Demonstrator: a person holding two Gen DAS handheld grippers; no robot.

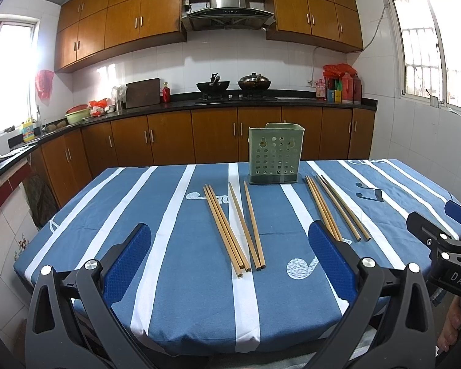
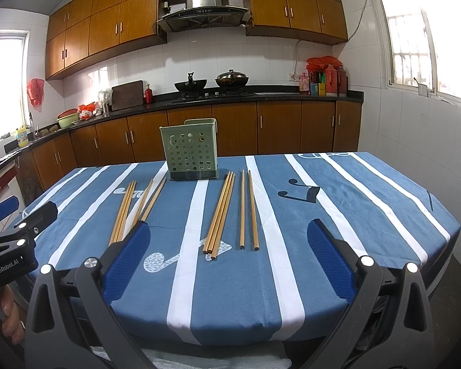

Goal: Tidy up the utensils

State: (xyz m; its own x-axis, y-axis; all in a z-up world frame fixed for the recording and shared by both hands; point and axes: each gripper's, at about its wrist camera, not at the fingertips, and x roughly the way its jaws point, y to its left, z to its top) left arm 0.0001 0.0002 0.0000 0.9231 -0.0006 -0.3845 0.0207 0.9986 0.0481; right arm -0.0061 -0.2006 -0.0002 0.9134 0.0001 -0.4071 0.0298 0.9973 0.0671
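Chopsticks [image 1: 235, 227] lie in two groups on our striped tablecloth [image 1: 169, 215], near a green holder [image 1: 275, 153]; our left gripper [image 1: 230, 264] and right gripper [image 2: 227, 264] hover, both released.

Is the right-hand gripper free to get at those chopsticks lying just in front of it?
Probably yes: the right gripper is open and the right-side chopsticks lie flat on the tablecloth with nothing between.
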